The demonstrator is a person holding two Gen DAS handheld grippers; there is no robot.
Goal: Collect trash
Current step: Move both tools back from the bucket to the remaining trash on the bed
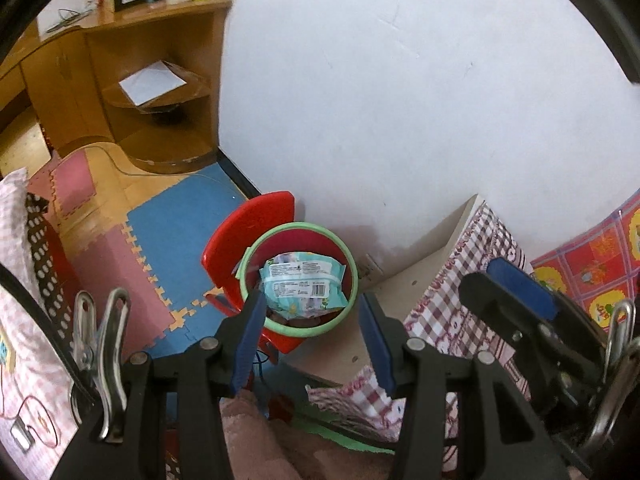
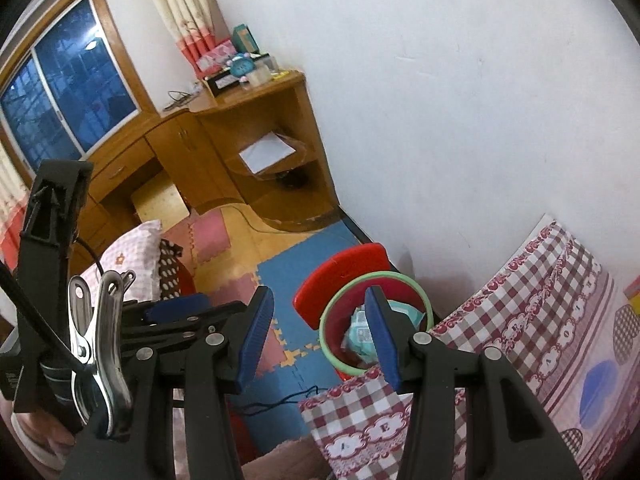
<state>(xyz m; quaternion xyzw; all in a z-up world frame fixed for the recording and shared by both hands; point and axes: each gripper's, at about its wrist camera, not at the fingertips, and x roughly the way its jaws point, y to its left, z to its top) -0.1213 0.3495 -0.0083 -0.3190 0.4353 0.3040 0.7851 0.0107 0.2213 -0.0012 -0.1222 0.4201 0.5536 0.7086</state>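
two grippers in view, both empty: left gripper point(image 1: 310, 336) fingers apart, nothing between; right gripper point(image 2: 320, 338) fingers apart, nothing between. one red bin point(image 1: 298, 330) with green rim on floor by wall, beside checked cloth point(image 2: 520, 320). one teal wipes pack point(image 1: 302, 286) lies inside bin, flat, near top. judgement: drop looks done. next: look for more trash; keep fingers apart on approach, avoid snagging cloth. one red chair point(image 1: 248, 232) behind bin.

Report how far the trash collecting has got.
Done: a light blue wipes packet lies in the red bin with the green rim. In hand: nothing; the left gripper and right gripper are both open and empty above the bin. Left: no other loose trash shows on the foam mats.
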